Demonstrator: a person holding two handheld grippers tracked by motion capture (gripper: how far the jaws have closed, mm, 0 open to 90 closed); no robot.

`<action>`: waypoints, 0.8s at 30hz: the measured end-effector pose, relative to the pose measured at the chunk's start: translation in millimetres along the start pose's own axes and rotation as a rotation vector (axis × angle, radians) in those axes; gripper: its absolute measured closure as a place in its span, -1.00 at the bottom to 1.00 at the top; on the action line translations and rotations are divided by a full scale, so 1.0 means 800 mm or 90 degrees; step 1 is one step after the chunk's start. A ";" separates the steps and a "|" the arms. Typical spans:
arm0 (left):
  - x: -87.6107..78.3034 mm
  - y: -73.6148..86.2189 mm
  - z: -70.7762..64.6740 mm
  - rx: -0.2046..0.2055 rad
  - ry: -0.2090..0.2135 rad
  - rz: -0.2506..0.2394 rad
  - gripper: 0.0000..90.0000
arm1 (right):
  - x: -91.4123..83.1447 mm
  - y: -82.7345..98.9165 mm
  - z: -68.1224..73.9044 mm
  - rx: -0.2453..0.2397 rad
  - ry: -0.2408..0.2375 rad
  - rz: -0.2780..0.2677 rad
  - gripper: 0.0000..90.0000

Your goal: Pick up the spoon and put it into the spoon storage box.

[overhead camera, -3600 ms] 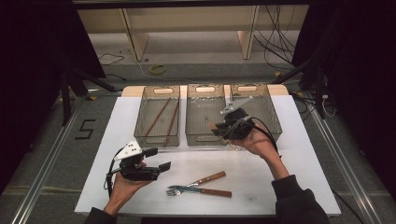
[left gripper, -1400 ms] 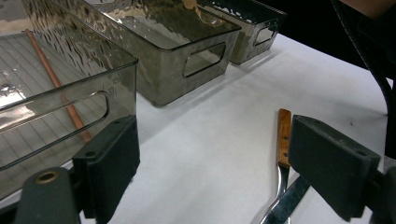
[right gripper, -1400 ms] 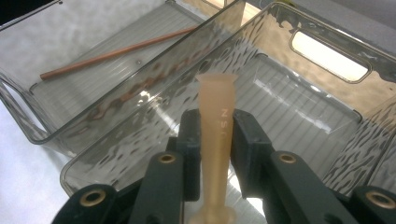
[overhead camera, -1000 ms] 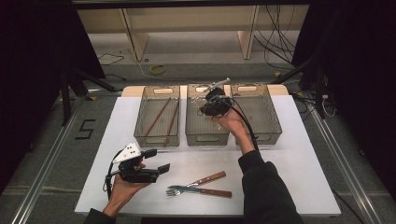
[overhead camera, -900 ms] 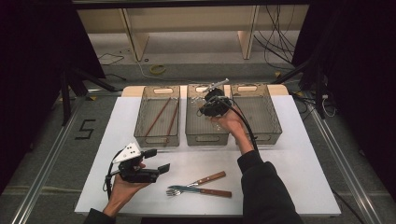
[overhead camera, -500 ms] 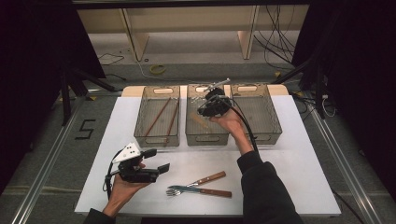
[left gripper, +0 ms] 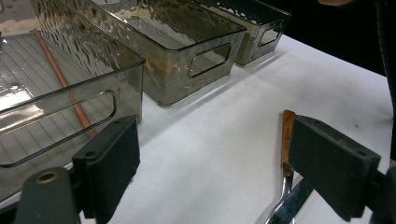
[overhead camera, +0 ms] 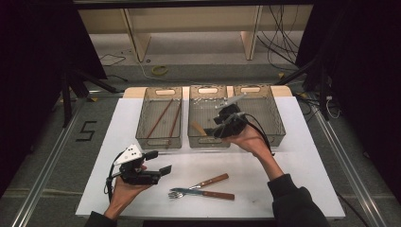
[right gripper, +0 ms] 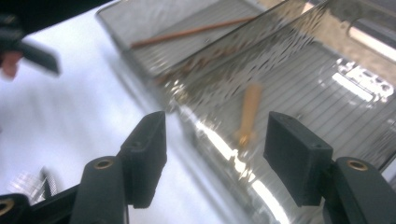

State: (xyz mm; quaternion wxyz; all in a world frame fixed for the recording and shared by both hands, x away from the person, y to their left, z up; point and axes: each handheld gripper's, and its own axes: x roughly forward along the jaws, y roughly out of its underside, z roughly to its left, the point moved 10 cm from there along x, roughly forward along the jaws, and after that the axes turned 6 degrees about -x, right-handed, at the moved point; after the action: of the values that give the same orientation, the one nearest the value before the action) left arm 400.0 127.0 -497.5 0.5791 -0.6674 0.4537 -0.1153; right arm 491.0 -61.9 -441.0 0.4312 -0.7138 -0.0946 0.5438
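One utensil (overhead camera: 199,128) is now left in the middle bin (overhead camera: 208,140); the right tool (overhead camera: 221,124), just opened wide, is empty. Two pieces (overhead camera: 203,188) remain on the counter (overhead camera: 293,165); the left tool (overhead camera: 158,163) is held wide, idle.

The left gripper (left gripper: 212,179) holds its two black fingers (left gripper: 109,168) wide apart with nothing between them, low over the white bench (left gripper: 219,140). Ahead stand three clear smoky bins in a row: the nearest bin (left gripper: 70,93) at the left holds a thin reddish-brown stick (left gripper: 63,81) lying on its ribbed floor, the middle bin (left gripper: 187,51) stands just beside it, and the far bin (left gripper: 261,25) lies beyond. At the lower right, partly hidden behind the right-hand finger, a wooden-handled utensil (left gripper: 287,140) lies on the bench beside another metal piece (left gripper: 292,203).
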 end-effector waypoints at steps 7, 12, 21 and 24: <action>0.000 0.000 0.001 -0.001 -0.002 0.000 -0.64 | -0.019 0.033 0.040 -0.029 -0.038 0.015 -0.13; 0.000 0.000 0.001 -0.001 -0.003 -0.001 -0.64 | -0.025 0.052 0.065 -0.050 -0.061 0.033 -0.12; -0.001 -0.001 0.001 0.000 -0.001 -0.004 -0.64 | -0.026 0.076 0.096 -0.075 -0.091 0.069 -0.12; -0.001 -0.001 0.000 0.001 0.000 -0.003 -0.64 | -0.024 0.082 0.106 -0.090 -0.102 0.080 -0.12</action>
State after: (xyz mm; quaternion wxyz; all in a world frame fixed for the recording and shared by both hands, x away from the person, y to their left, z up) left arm 400.1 127.9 -496.5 0.5796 -0.6681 0.4518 -0.1170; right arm 389.0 -69.9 -477.9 0.3362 -0.7009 -0.1221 0.6171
